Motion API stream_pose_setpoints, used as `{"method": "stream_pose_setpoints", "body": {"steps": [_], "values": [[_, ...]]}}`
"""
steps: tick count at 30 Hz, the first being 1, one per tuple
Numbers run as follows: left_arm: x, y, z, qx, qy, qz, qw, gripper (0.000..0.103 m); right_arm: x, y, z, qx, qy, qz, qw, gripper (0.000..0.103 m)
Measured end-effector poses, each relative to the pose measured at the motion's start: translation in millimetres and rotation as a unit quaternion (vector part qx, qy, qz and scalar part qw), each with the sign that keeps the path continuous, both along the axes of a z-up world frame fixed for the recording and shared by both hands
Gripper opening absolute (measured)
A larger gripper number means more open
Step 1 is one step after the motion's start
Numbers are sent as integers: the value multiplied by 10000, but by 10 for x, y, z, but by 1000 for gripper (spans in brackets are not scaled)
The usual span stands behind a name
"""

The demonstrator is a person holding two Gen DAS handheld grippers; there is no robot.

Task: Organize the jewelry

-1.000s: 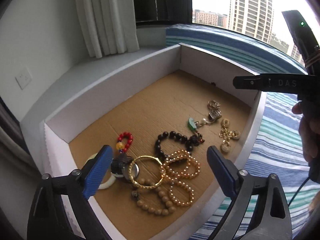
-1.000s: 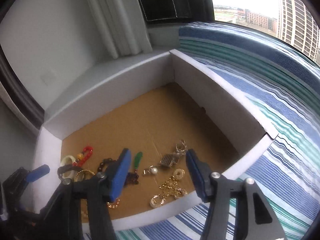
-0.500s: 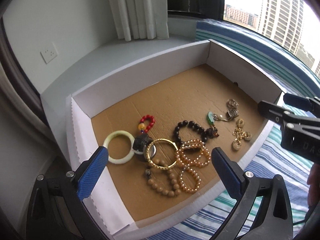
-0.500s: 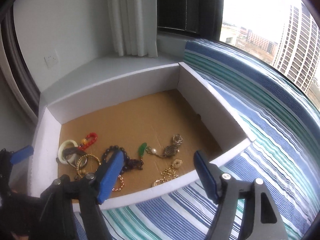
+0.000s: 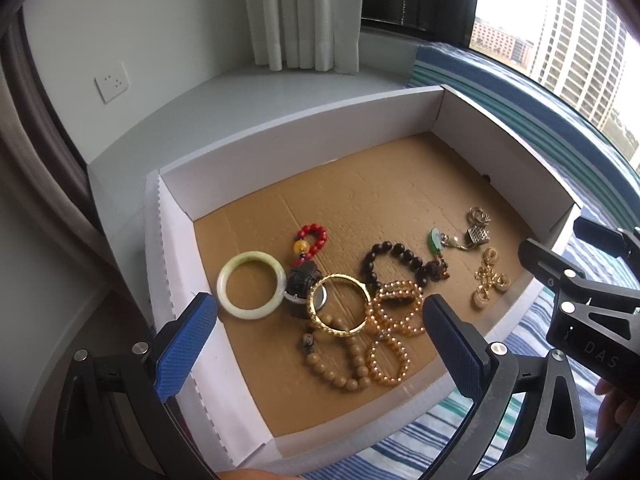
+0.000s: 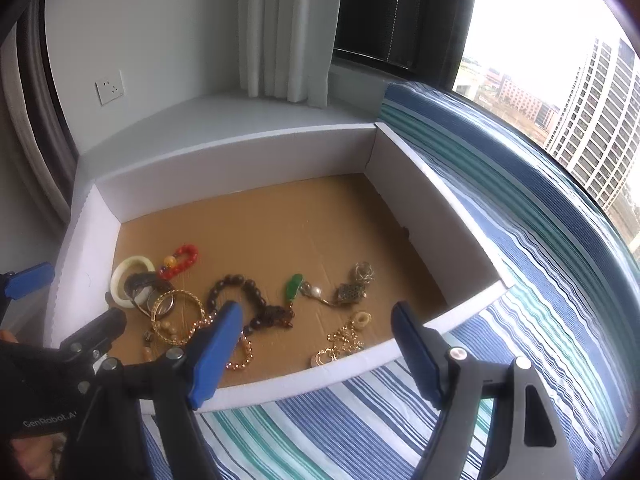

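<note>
A white box with a brown cardboard floor holds loose jewelry. At its left lie a jade bangle, a red bead bracelet, a gold bangle and a watch. Dark beads, golden bead bracelets and tan beads lie mid-floor. A green pendant, silver charm and gold chain lie at the right. My left gripper hangs open above the pile. My right gripper stands open over the box's near wall, empty.
The box sits on a blue, green and white striped bed cover. Behind it run a grey window ledge, a white curtain and a wall socket. A hand holds the right gripper at the left view's edge.
Both views have rolled level and pulled back from the box. The right gripper's jaws have widened. The jade bangle, earlier partly hidden behind the left pad, now shows whole.
</note>
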State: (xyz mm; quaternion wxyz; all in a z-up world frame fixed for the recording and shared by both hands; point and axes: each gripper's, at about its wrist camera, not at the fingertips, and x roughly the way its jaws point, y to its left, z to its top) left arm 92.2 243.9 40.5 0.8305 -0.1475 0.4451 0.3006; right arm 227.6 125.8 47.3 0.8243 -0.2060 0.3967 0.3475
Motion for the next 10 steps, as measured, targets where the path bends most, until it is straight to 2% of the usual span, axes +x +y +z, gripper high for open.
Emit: {"method": "stream_pose_setpoints", "body": {"steps": [6,10], "values": [[-35,48,-30,-73,-79,71,9999,102,5,14,-70,-5,95,-98,9999,78],[-42,-8,-24,136,-97,95,9998,102,-9,12,-85,99,159,-129,9997,78]]}}
